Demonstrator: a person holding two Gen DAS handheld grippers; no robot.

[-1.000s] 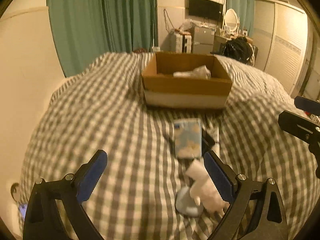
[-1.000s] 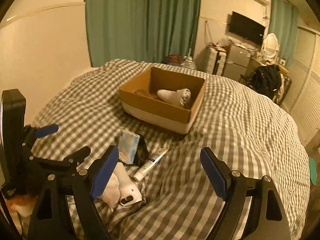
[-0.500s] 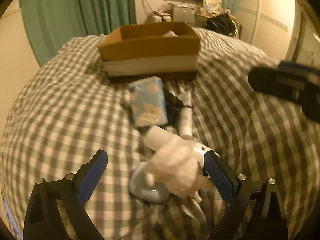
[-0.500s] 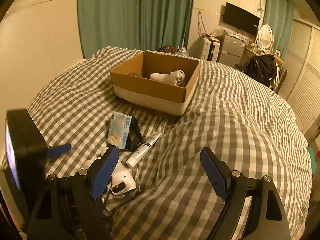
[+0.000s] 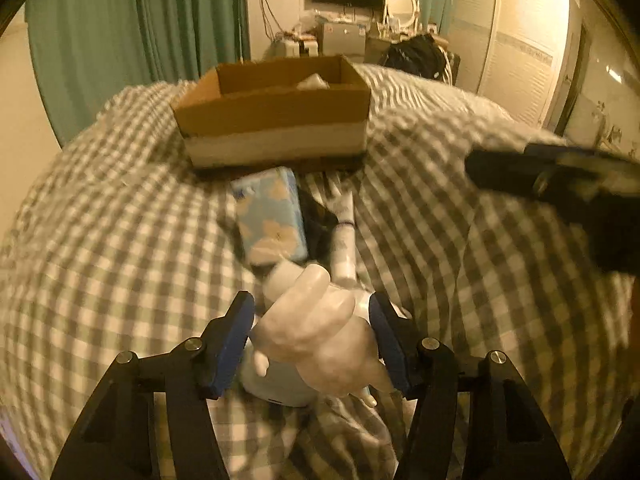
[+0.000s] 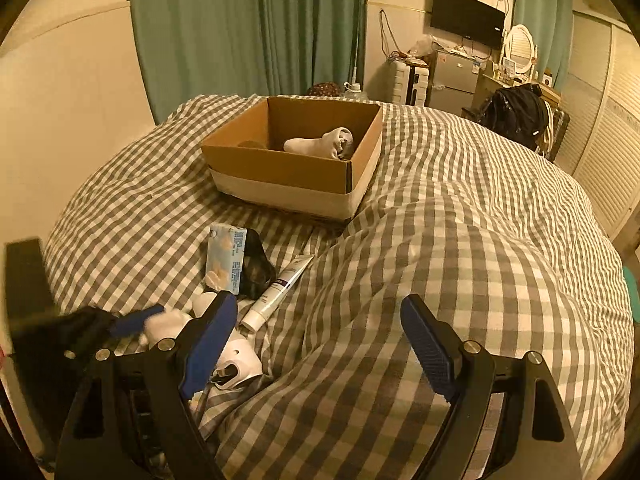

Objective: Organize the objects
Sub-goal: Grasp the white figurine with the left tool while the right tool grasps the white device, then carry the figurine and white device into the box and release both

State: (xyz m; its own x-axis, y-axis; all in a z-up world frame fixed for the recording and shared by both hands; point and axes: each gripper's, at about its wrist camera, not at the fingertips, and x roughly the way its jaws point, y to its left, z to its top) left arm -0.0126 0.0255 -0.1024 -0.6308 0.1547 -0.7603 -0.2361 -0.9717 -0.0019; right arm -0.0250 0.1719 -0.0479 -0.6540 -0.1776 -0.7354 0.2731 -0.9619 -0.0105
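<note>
My left gripper (image 5: 312,320) is closing on a white soft glove-like lump (image 5: 320,332), and both blue pads touch its sides. The lump lies on a white and pale-blue device (image 5: 280,384) on the checked bedcover (image 6: 460,264). In the right wrist view the left gripper (image 6: 132,320) and the lump (image 6: 164,324) sit at the lower left. Beyond them lie a blue tissue pack (image 5: 272,216), a black object (image 6: 258,268) and a white tube (image 6: 280,288). My right gripper (image 6: 316,308) hangs open over bare bedcover, with nothing between its fingers. A cardboard box (image 6: 288,176) holds a white sock-like thing (image 6: 320,144).
Green curtains (image 6: 248,28) hang behind the bed. A wall television (image 6: 466,16), a small fridge (image 6: 452,76), a black backpack (image 6: 516,116) and white wardrobe doors (image 6: 600,140) stand at the far right. The bedcover bulges into a hump to the right of the objects.
My left gripper came forward and down over the white lump, and its jaws narrowed from wide open until they touch it. My right gripper sank a little and stayed open.
</note>
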